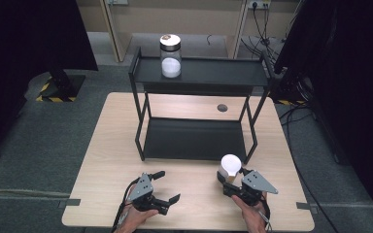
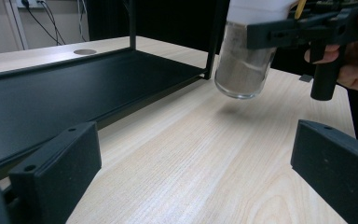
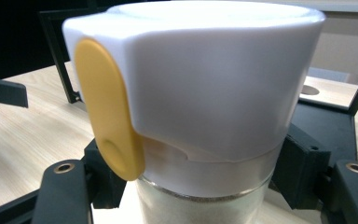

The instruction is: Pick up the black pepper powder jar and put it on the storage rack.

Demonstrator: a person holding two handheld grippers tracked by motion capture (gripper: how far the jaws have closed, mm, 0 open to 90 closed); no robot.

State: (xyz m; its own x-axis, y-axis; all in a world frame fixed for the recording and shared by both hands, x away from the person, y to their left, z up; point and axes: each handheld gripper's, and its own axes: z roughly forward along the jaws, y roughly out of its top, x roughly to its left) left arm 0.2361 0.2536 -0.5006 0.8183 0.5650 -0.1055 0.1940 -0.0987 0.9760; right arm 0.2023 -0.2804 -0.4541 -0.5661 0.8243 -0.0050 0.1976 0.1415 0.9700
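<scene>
Pale wood grain covers one table (image 1: 116, 145), and on it stands one black two-shelf rack (image 1: 199, 77) toward twelve o'clock in the high view. Two jars can be counted. One glass jar with a dark lid (image 1: 170, 56) stands upright on the rack's upper shelf, at about eleven o'clock from the table's middle, with a white fill in its lower part. The other, a glass jar with a white lid (image 1: 230, 166), sits at about five o'clock, just in front of the rack's right front leg. One small dark round hole (image 1: 222, 108) marks the tabletop behind the lower shelf.

Two grippers are in play. The right gripper (image 1: 234, 187) has its jaws clamped on the white-lidded jar, one on each side just under the lid; the right gripper view shows a single yellow tab (image 3: 109, 109) on the lid's side. In the left gripper view this jar (image 2: 243, 60) hangs clear of the wood, a shadow beneath it, with a pale grainy fill.

The left gripper (image 1: 170, 187), at seven o'clock, has its jaws wide apart with nothing between them, bare tabletop lying ahead of them.
</scene>
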